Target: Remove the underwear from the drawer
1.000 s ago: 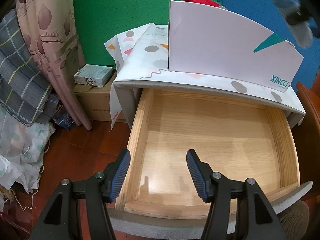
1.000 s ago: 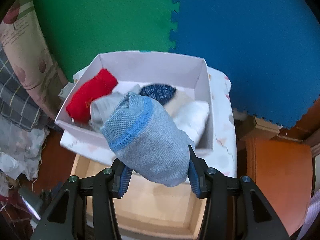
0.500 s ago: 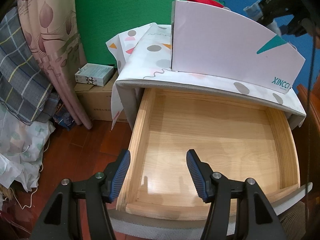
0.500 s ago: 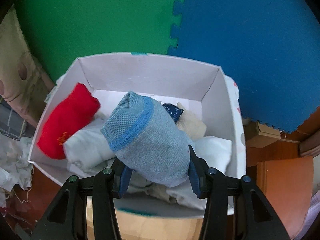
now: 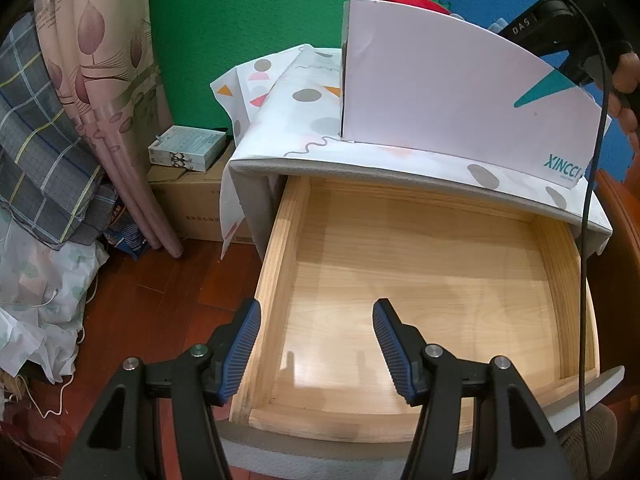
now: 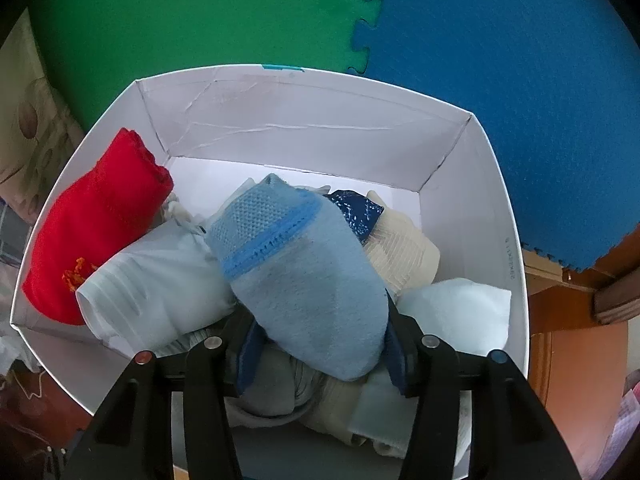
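Note:
Light blue underwear (image 6: pixel 304 280) with a brighter blue band lies on a pile of folded underwear in the white box (image 6: pixel 300 120). My right gripper (image 6: pixel 320 316) straddles it, jaws opening; a dark gap shows at the left pad (image 6: pixel 250 352). Red underwear (image 6: pixel 96 232) leans in the box's left corner, with white, cream and navy pieces around. In the left wrist view my left gripper (image 5: pixel 316 308) hangs open over the pulled-out wooden drawer (image 5: pixel 276 264), whose inside is bare. The box (image 5: pixel 440 92) stands on the cabinet top above it.
A patterned cloth (image 5: pixel 288 112) covers the cabinet top. Left of the cabinet stand a cardboard carton (image 5: pixel 188 208), small boxes (image 5: pixel 186 152), hanging curtains (image 5: pixel 100 80) and bedding on the wooden floor. A hand (image 5: pixel 626 76) shows at the far right. Green and blue foam mats line the wall.
The right gripper came down into the white box with the light blue underwear, and its jaws have spread wider. The left gripper and drawer stayed as they were.

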`<state>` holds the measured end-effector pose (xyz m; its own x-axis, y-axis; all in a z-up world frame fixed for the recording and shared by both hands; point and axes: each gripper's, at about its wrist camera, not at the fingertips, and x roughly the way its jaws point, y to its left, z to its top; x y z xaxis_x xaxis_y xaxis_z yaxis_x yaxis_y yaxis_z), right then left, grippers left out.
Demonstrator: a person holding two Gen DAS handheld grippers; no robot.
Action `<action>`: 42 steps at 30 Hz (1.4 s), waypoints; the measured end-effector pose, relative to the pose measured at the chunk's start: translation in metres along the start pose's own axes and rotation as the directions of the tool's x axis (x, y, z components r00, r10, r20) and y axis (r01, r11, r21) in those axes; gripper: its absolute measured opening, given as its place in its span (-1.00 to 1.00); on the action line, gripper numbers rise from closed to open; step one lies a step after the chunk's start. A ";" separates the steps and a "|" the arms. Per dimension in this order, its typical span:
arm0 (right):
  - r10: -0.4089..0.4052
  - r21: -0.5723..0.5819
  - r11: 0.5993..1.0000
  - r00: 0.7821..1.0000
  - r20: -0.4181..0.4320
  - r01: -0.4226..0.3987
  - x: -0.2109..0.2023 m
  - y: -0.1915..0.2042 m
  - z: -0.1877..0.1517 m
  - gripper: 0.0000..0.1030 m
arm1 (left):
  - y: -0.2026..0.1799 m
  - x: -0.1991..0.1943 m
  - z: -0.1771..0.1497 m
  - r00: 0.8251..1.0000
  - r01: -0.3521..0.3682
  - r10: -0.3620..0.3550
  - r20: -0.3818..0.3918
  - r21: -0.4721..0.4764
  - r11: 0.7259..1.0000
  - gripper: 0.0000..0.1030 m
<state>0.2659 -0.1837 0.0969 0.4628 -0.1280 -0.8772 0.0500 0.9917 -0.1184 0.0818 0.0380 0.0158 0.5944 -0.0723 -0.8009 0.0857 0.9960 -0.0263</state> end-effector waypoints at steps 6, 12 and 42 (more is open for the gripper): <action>0.021 -0.002 1.000 0.999 0.036 -0.021 -0.017 0.000 -0.001 0.23 | -0.001 0.002 0.001 1.000 -0.005 0.005 -0.007 0.000 1.000 0.16; 0.034 -0.021 0.999 0.992 0.123 -0.031 -0.065 -0.004 -0.007 0.57 | -0.006 0.003 0.001 1.000 -0.020 0.020 -0.006 0.014 1.000 0.16; 0.052 0.093 0.994 0.995 0.089 -0.060 -0.021 -0.024 -0.274 0.94 | -0.038 -0.020 -0.024 0.998 -0.038 0.035 0.044 0.083 0.996 0.16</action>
<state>0.0129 -0.2078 -0.0093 0.5416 -0.0750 -0.8373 0.1043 0.9943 -0.0215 0.0477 0.0030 0.0185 0.6314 -0.0401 -0.7744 0.1293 0.9901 0.0541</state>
